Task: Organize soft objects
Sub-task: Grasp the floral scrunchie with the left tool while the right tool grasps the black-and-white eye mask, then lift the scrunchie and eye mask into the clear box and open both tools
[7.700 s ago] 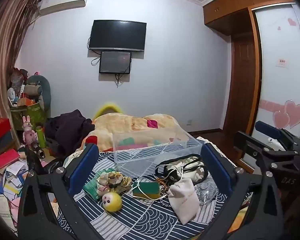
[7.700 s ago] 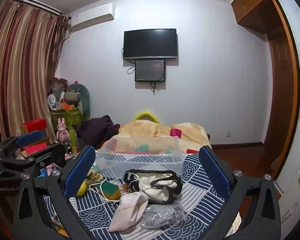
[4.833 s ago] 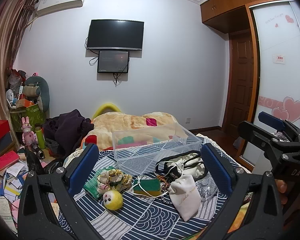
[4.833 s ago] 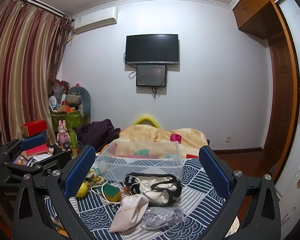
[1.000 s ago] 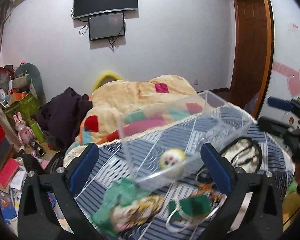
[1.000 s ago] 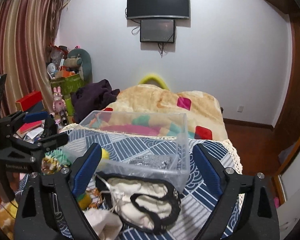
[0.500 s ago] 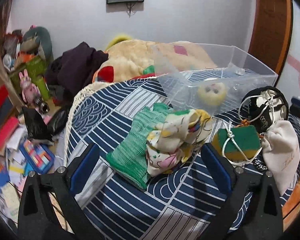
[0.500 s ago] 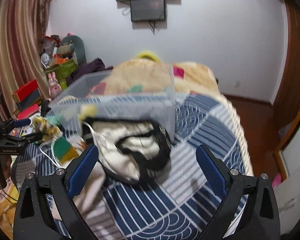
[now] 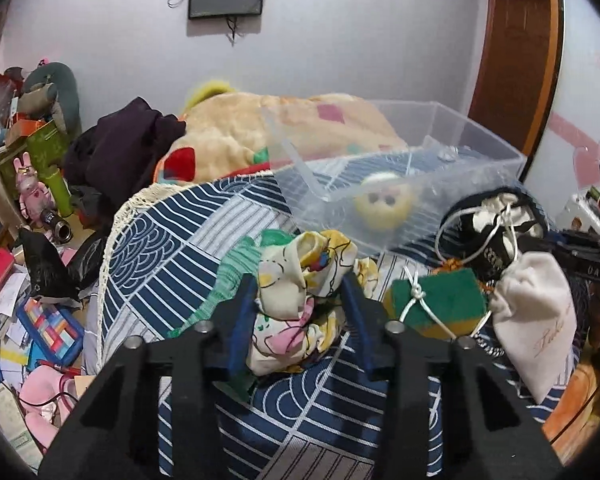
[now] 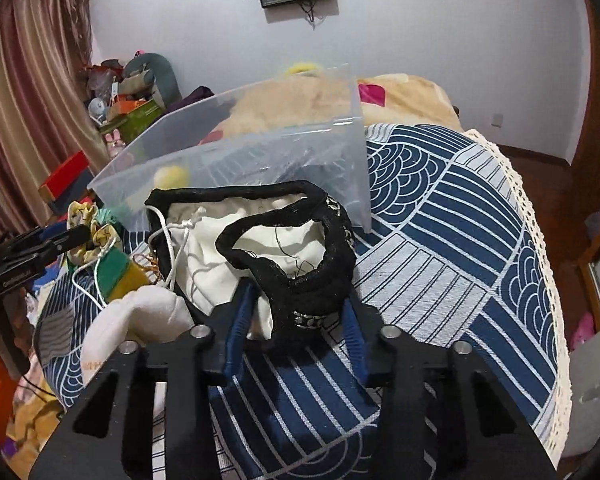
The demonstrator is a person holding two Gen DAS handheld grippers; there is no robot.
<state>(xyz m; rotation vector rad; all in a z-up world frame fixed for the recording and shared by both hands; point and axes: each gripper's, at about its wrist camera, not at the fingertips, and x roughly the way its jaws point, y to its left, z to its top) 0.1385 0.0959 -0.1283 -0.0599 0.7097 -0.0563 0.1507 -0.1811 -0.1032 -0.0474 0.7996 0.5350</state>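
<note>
My left gripper (image 9: pixel 300 312) is shut on a cream patterned cloth (image 9: pixel 296 292) that lies on a green mesh cloth (image 9: pixel 228 280) on the blue patterned table. My right gripper (image 10: pixel 298 312) is shut on a black-rimmed white cloth bag (image 10: pixel 300 264). Behind both stands a clear plastic bin (image 9: pixel 412 184) holding a yellow plush ball (image 9: pixel 382 204) and a grey shiny bag (image 10: pixel 312 160). A green and yellow sponge (image 9: pixel 436 304) with a white cord and a white drawstring pouch (image 9: pixel 536 312) lie between the grippers.
The table is round with a lace edge (image 10: pixel 540 240). A blanket-covered bed (image 9: pixel 236 140) lies behind the bin. Clutter of books, toys and bags (image 9: pixel 28 280) covers the floor at the left. A wooden door (image 9: pixel 512 40) stands at the back right.
Both grippers have moved down and forward and closed: the left onto the patterned cloth, the right onto the black-rimmed bag. The yellow ball and grey bag went from the table into the bin earlier.
</note>
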